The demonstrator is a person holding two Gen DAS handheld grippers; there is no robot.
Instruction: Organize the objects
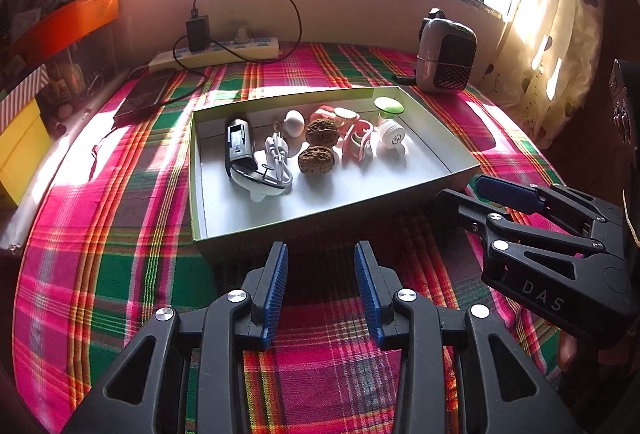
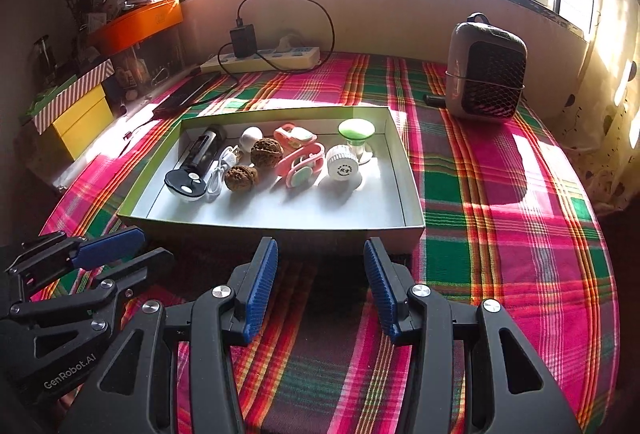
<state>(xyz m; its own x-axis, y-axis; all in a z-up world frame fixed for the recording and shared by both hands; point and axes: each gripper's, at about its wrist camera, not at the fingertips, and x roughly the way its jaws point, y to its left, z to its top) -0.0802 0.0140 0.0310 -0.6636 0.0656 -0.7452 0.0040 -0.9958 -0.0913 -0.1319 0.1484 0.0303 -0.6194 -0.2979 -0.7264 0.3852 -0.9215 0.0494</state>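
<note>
A shallow box with a green rim sits on the plaid cloth. It holds a black device, a white cable, two walnuts, a white egg-shaped item, pink clips, a white round cap and a green-topped piece. My left gripper is open and empty just before the box's near wall. My right gripper is open and empty beside it.
A small heater stands at the back right. A power strip with a charger lies by the back wall, and a dark phone lies at the left. Boxes are stacked at the left edge.
</note>
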